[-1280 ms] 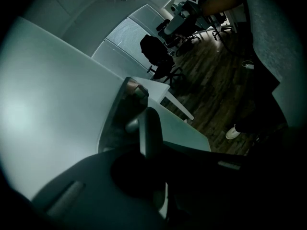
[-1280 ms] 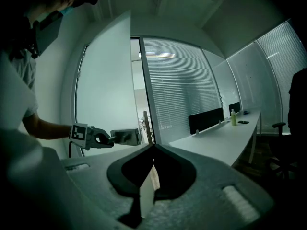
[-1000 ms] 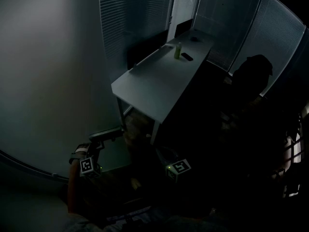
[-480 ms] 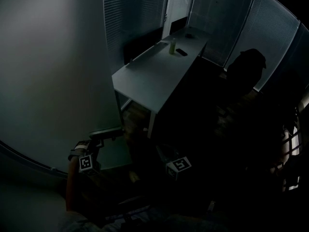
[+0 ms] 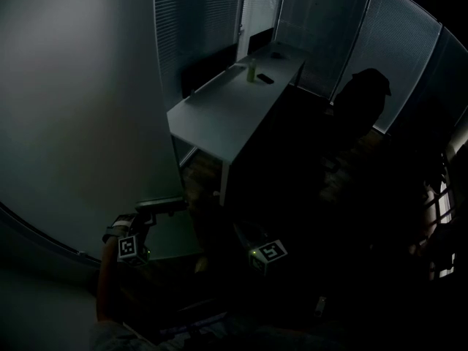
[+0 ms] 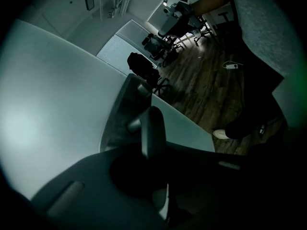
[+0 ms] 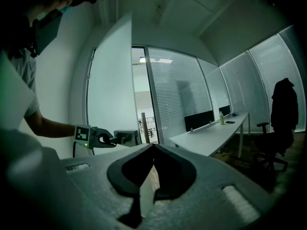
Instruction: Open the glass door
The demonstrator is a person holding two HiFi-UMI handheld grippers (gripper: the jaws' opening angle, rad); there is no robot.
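Observation:
The frosted glass door (image 7: 111,80) stands swung open beside the doorway. My left gripper (image 7: 106,139) is shut on the door handle (image 7: 125,137). In the left gripper view the dark lever of the handle (image 6: 152,128) runs up between the jaws, with the pale door panel (image 6: 48,104) on the left. The head view shows the left gripper (image 5: 146,216) at the lower left, on the handle (image 5: 167,205). My right gripper (image 7: 153,146) is held apart from the door, its tips together with nothing between them. Its marker cube (image 5: 268,252) glows in the dark.
A long white desk (image 5: 227,104) runs toward the blinds and carries a green bottle (image 5: 252,70) and a small dark object (image 5: 265,79). An office chair with a dark jacket (image 5: 362,97) stands right of it. The room is very dim. Wooden floor (image 6: 201,85) lies beyond the door.
In the head view the desk and blinds have slid up and to the left. Both grippers keep about the same places in the picture, and the left one stays on the handle.

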